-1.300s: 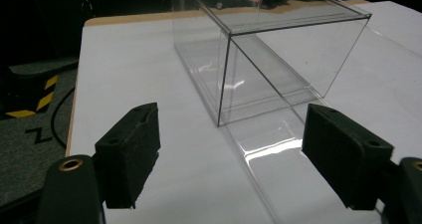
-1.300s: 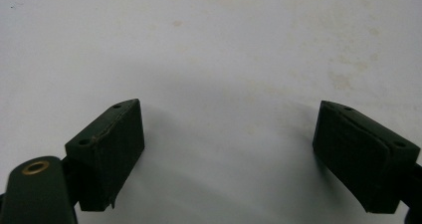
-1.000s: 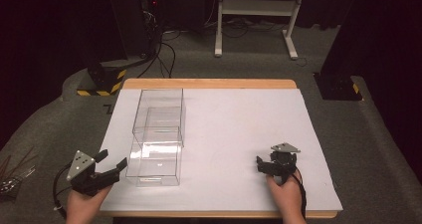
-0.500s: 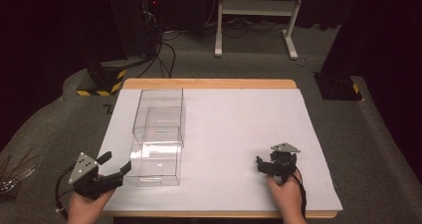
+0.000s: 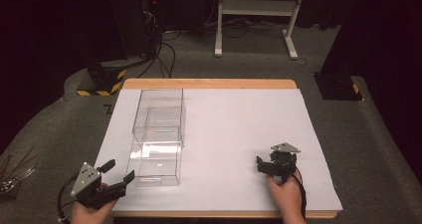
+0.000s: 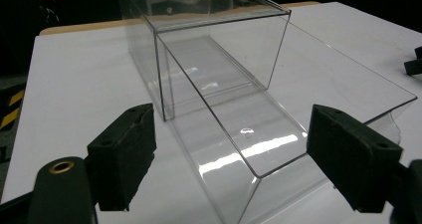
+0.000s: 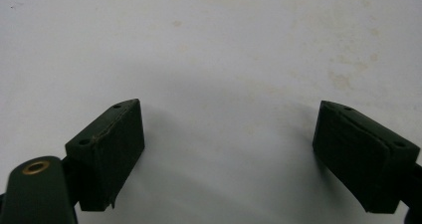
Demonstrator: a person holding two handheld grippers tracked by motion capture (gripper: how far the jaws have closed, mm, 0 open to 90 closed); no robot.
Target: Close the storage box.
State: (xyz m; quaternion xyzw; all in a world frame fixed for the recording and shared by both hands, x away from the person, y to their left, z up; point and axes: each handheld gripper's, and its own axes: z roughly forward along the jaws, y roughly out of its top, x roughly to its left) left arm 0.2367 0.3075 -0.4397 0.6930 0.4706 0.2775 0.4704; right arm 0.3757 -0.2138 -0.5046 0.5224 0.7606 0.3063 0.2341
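In the left gripper view the clear plastic box (image 6: 219,59) runs past the top edge of the frame, so its far end is cut off, and the near corner of its open sleeve drops out at the bottom edge. At the right edge, a black piece (image 6: 414,63) is clipped too short to identify. In the high view the person's hands leave the frame at the bottom, and a bundle of thin objects (image 5: 12,176) at the lower left edge is too small and dark to name.

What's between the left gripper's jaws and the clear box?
Nothing. In the left gripper view the open left gripper faces the clear box across a bare strip of white sheet; the pads touch nothing.
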